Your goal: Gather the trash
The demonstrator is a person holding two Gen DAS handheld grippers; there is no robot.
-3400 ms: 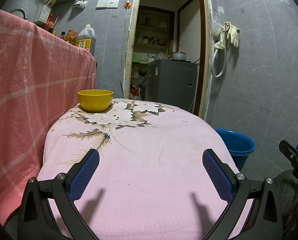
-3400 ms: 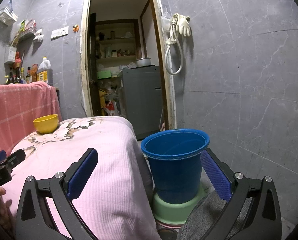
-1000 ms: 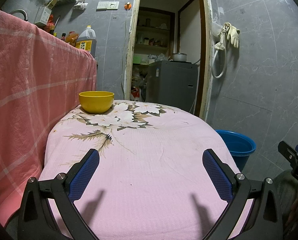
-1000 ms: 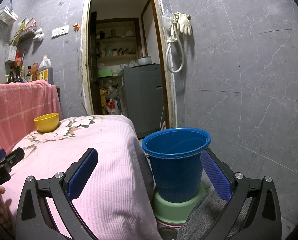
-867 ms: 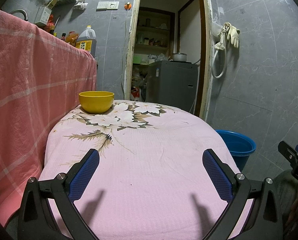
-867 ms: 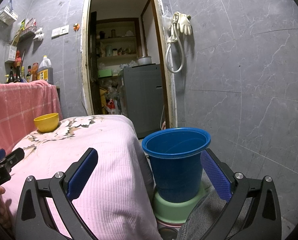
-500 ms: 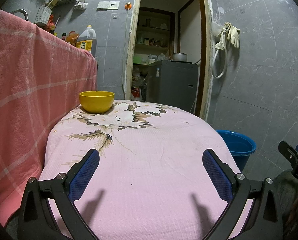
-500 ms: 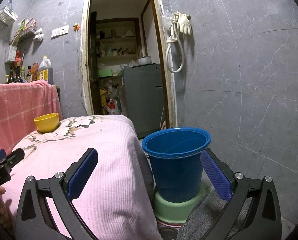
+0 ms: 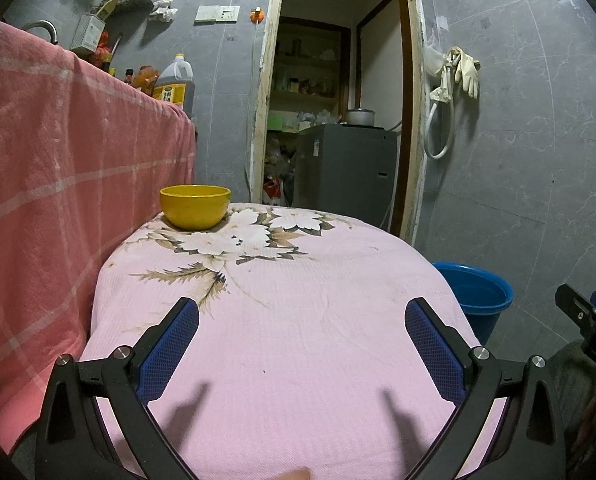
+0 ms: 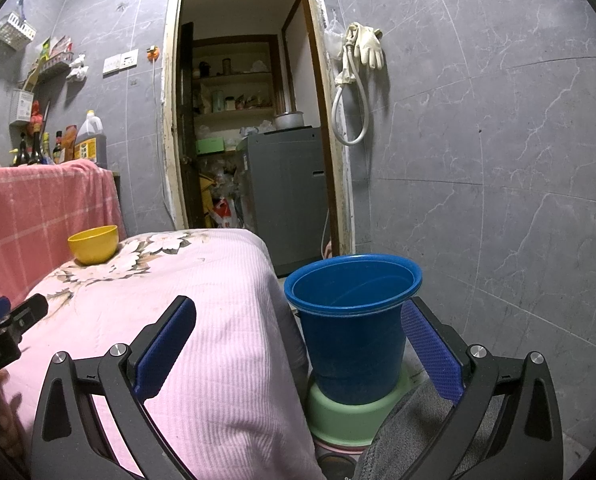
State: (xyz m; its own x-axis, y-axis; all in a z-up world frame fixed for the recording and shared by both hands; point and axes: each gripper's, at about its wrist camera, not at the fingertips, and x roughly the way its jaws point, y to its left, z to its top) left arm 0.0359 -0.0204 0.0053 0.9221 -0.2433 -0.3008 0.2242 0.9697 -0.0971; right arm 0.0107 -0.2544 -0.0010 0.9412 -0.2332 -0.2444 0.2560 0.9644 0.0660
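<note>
A blue bucket (image 10: 353, 320) stands on a green upturned basin (image 10: 337, 416) on the floor, right of the table; it also shows in the left wrist view (image 9: 477, 292). My left gripper (image 9: 301, 320) is open and empty over the near part of the pink flowered tablecloth (image 9: 298, 320). My right gripper (image 10: 298, 320) is open and empty, held near the table's right edge, with the bucket just ahead between its fingers. I see no loose trash on the cloth.
A yellow bowl (image 9: 195, 207) sits at the table's far left. A pink checked cloth (image 9: 58, 184) hangs along the left. An open doorway (image 9: 337, 120) with a grey appliance (image 9: 345, 172) lies behind the table. Grey tiled wall runs on the right.
</note>
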